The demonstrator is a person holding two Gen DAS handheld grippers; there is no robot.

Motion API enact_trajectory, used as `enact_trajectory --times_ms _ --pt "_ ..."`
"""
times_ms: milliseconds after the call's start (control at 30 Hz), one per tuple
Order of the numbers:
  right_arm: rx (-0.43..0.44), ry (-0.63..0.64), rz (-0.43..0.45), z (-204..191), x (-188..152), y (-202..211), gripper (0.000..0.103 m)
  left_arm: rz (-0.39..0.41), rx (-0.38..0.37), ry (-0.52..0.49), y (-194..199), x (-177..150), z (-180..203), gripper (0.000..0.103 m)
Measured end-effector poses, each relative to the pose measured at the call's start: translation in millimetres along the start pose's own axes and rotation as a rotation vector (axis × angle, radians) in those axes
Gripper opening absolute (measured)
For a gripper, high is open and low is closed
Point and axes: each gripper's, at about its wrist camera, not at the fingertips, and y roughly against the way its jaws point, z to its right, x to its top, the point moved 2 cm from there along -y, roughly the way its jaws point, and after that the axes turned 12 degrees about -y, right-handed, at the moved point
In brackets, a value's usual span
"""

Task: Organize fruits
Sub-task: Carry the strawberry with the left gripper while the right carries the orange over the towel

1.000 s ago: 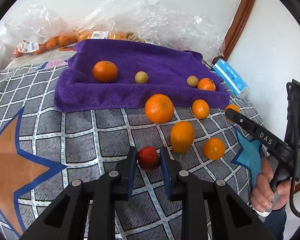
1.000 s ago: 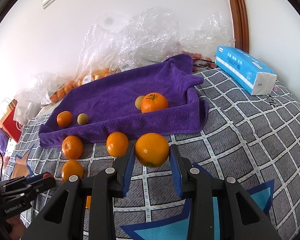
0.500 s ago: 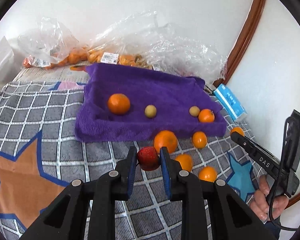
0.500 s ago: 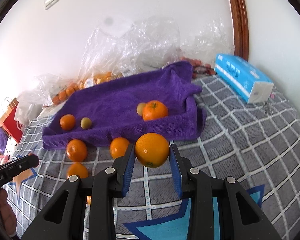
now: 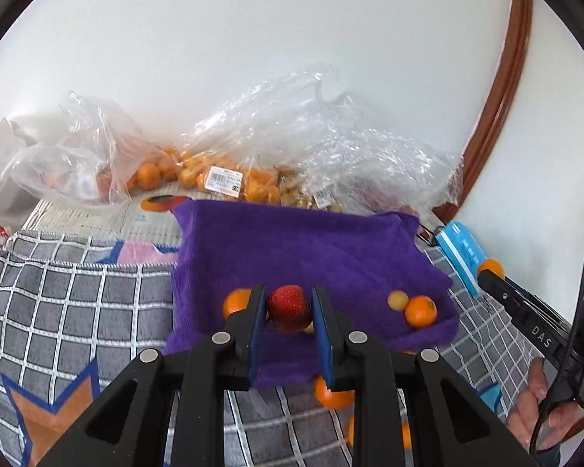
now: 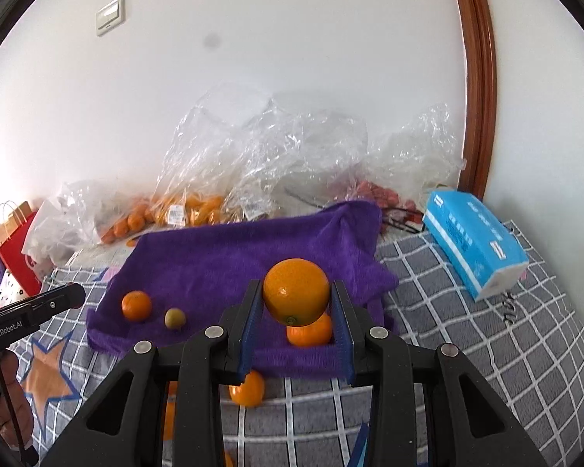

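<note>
My left gripper [image 5: 288, 313] is shut on a red strawberry [image 5: 288, 307] and holds it in the air in front of the purple towel [image 5: 292, 249]. My right gripper [image 6: 296, 303] is shut on a large orange [image 6: 296, 291], raised in front of the same towel [image 6: 222, 257]. On the towel lie two oranges [image 6: 136, 304] [image 6: 309, 330] and a small yellow-green fruit [image 6: 175, 317]. More oranges [image 6: 247, 389] [image 5: 333, 395] lie on the checked blanket in front of the towel, partly hidden by my fingers.
Clear plastic bags [image 5: 253, 155] with oranges and other fruit are piled against the wall behind the towel. A blue tissue pack [image 6: 475, 249] lies right of the towel. A red paper bag [image 6: 15, 249] stands far left. The blanket [image 6: 486, 350] is grey checked with stars.
Both grippers have risen and moved toward the towel with their fruit held. The blanket's loose oranges have dropped low in both views, behind the fingers.
</note>
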Motion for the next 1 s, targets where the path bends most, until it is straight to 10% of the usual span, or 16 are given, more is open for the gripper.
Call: enact_trajectory --times_ms 1000 --pt "-0.006 -0.019 -0.103 7.0 -6.1 -101.7 0.034 -0.073 -0.118 0.028 -71.2 -17.4 2.2 0.023"
